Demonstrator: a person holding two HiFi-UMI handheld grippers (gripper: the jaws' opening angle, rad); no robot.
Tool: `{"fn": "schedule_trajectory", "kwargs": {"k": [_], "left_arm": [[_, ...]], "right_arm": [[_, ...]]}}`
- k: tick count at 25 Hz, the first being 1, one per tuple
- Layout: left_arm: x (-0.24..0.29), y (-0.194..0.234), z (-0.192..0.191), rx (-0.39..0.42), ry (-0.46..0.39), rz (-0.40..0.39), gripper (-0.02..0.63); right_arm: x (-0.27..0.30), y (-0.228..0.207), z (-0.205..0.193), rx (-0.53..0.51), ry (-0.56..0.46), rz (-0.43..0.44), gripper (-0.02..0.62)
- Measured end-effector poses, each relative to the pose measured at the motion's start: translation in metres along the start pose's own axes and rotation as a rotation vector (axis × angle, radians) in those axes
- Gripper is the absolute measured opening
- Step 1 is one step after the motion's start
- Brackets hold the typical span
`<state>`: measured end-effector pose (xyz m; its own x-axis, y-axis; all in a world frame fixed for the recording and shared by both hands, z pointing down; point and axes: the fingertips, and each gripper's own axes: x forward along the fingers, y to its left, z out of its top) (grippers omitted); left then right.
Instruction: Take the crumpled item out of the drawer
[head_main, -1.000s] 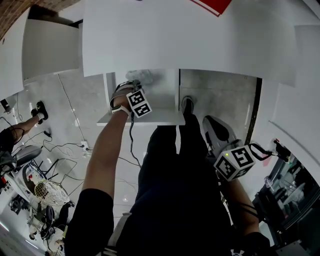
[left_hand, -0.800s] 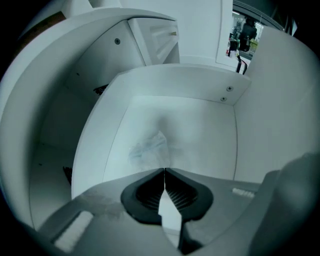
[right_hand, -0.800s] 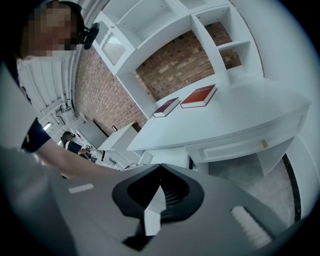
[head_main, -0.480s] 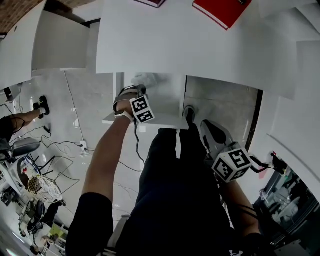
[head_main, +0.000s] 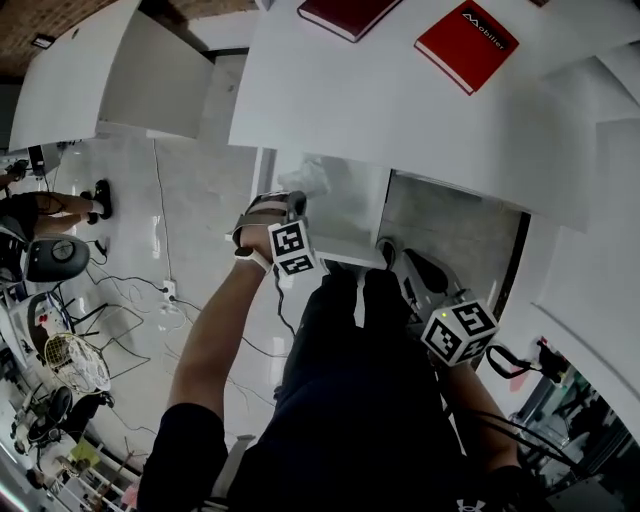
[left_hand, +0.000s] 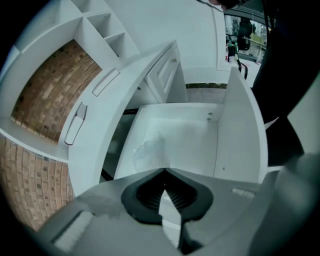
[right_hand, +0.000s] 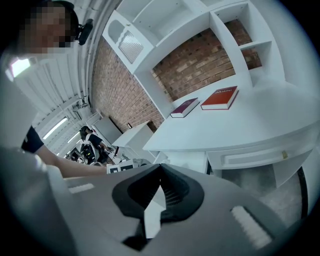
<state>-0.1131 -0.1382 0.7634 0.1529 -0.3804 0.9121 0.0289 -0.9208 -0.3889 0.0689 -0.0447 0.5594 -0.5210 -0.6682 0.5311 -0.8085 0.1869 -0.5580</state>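
**Left gripper shut at the crumpled clear plastic item in the open white drawer.**
Its tips meet at lower centre of the left gripper view. The item lies on the drawer floor just past them, left of centre, and whether a fold is pinched is unclear. The right gripper, jaws together on nothing, points at the white table. Risk: with only a thin edge caught, or none, lifting could leave the item behind.

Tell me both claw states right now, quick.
Left claw: closed, tips at the crumpled translucent item in the drawer; whether it is pinched cannot be told.
Right claw: closed, empty.
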Motion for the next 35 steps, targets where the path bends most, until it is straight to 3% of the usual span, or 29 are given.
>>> {"fn": "schedule_trajectory", "kwargs": {"k": [7,17,26,35], "left_arm": [[-0.07,0.003,0.018,-0.106,-0.086,0.07,0.003],[-0.175,0.031,0.054,-0.216,-0.211,0.234,0.002],[-0.251,0.038,0.089,-0.22,-0.317,0.346,0.003],[-0.298,0.055,0.095,-0.292,-0.368,0.436,0.003]], "right_arm": [[-0.006,0.01,0.018,-0.051,-0.017,0.03,0.003],[-0.015,0.031,0.048,-0.118,-0.061,0.078,0.003],[-0.021,0.052,0.07,-0.154,-0.095,0.12,0.003],[-0.029,0.066,0.098,-0.185,-0.141,0.142,0.003]]}}
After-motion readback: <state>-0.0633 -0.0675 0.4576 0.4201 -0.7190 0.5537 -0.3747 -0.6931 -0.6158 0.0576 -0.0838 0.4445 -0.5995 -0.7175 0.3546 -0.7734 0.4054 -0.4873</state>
